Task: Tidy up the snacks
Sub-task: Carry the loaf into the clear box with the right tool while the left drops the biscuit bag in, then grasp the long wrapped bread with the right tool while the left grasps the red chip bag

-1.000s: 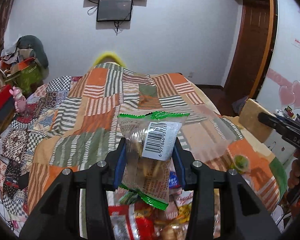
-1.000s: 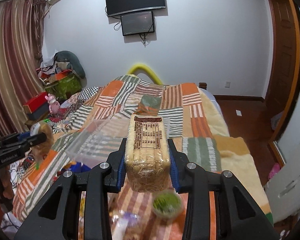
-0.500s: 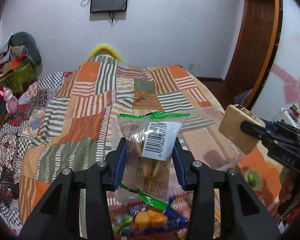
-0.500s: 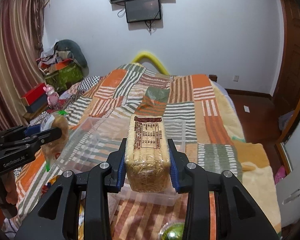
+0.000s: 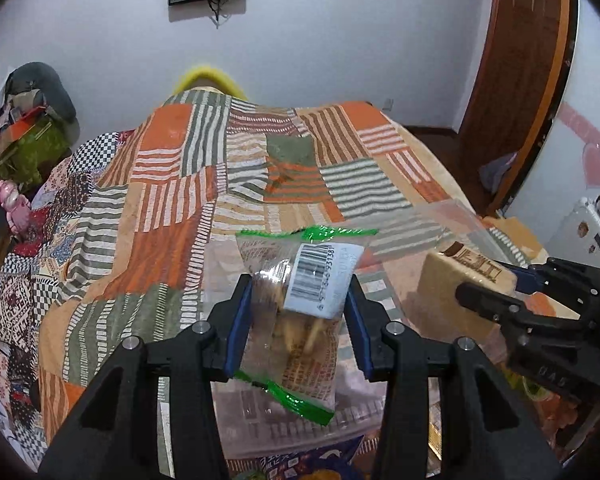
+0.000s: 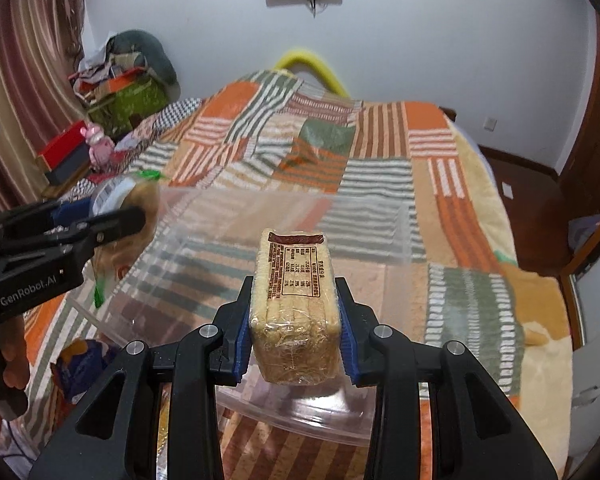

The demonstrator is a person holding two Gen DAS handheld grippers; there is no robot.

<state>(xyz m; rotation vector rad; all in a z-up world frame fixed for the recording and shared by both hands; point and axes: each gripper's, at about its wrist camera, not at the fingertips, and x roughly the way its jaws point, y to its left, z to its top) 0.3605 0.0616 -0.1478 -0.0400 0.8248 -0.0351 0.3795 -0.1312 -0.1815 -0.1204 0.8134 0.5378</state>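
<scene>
While left fingers (image 5: 300, 312) ease apart round crinkly clear packet (image 5: 300, 312) — right fingers (image 6: 296, 320) clamp wrapped loaf-block (image 6: 294, 308).

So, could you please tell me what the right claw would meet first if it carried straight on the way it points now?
Most likely the floor of the clear plastic bin; the right claw, shut on the wrapped bread block, points down into it, though depth is uncertain.

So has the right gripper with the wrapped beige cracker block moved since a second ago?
Yes. The right gripper and its wrapped beige cracker block went forward and down: the clear plastic bin now lies beneath it.
</scene>
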